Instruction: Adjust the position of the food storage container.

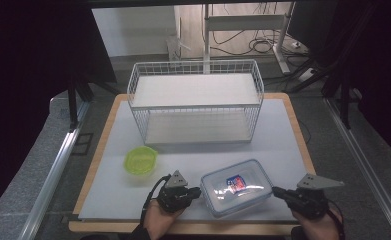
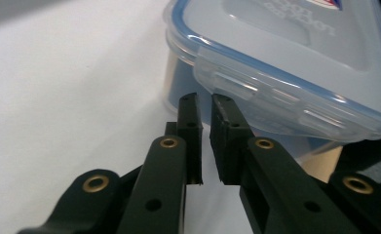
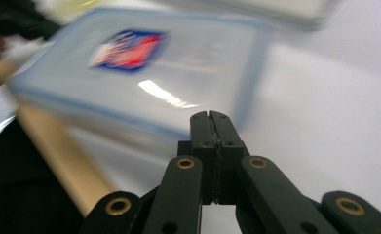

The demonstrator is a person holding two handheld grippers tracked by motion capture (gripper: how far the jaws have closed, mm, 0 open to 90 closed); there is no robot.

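A clear lidded container (image 1: 236,187) is sitting on the white mat (image 1: 283,135) over the wooden table (image 1: 299,131), between the nearly closed, empty left gripper (image 1: 199,191) and fully closed right gripper (image 1: 274,190), cabled floor (image 1: 243,47) lying behind.

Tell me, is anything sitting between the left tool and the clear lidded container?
Nothing visible. The left tool, nearly shut, sits right at the side latch of the container. The green bowl lies off to the other side.
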